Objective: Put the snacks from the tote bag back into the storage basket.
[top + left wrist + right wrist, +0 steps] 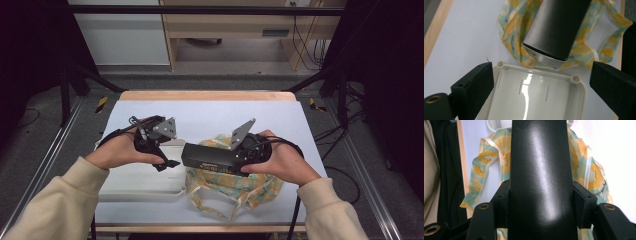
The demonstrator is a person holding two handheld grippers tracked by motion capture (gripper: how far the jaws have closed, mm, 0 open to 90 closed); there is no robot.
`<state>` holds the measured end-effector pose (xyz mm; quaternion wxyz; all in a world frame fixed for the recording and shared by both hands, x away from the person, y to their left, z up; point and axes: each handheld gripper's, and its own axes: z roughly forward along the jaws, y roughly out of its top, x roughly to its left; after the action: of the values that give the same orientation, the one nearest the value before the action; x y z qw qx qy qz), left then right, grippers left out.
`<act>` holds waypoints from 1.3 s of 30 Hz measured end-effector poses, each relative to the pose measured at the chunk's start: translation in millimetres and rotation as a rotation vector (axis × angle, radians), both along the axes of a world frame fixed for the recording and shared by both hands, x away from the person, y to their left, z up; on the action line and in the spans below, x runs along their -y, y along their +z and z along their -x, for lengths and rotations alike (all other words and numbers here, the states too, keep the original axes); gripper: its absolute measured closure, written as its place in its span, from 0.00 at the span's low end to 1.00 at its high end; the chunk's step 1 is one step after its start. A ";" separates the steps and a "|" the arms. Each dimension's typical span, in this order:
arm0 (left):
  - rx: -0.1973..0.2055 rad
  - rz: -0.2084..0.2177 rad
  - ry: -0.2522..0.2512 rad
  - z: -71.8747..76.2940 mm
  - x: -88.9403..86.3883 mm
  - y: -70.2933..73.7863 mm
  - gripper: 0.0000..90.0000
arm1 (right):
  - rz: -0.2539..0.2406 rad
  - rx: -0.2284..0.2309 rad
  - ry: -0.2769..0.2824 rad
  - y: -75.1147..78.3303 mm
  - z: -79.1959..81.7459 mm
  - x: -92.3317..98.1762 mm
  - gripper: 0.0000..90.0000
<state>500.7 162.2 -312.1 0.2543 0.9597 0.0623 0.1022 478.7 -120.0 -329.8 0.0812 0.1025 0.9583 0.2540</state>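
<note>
My right gripper [235, 159] is shut on a long black box [209, 156], held level above a lemon-print bag [235, 187]. In the right gripper view the black box [539, 182] runs up between the jaws, clamped on both sides, with the lemon-print bag [484, 172] beneath it. My left gripper [167, 161] hovers open over a white plastic tray [140, 187]. In the left gripper view the white tray [534, 92] lies between the wide-apart jaws, and the end of the black box [556, 27] points toward it, above the bag [511, 30].
The light blue table top [210, 112] has a wooden far edge [205, 95]. The tray and the bag lie side by side near the front edge. A dark frame and cables stand to the right of the table.
</note>
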 end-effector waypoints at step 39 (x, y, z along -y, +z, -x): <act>-0.024 -0.253 -0.176 10.9 29.1 -26.8 0.39 | 0.049 -0.053 0.102 -7.6 -1.8 -50.3 0.48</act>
<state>489.8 133.2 -338.9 0.1384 0.9870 -0.0326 0.0753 480.5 -69.6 -337.4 0.0451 0.0579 0.9701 0.2312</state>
